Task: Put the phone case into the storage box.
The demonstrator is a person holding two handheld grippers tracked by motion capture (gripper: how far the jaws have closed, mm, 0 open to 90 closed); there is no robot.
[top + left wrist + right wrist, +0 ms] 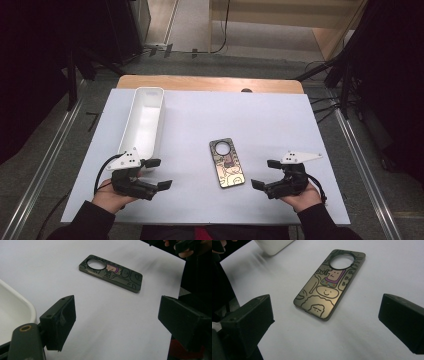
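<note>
A gold phone case (227,162) with cartoon drawings and a round camera hole lies flat on the white table sheet (210,120), between both hands. It appears again in the left gripper view (111,273) and the right gripper view (330,284). My left gripper (158,173) stands open near the front left, jaws pointing right toward the case, nothing between them (116,315). My right gripper (265,173) stands open at the front right, jaws pointing left at the case, also empty (325,320).
A long white tray (143,120) stands at the left, just behind the left gripper, its rim showing in the left gripper view (15,303). The sheet's front edge lies close under both hands. Metal rails and dark stands flank the table.
</note>
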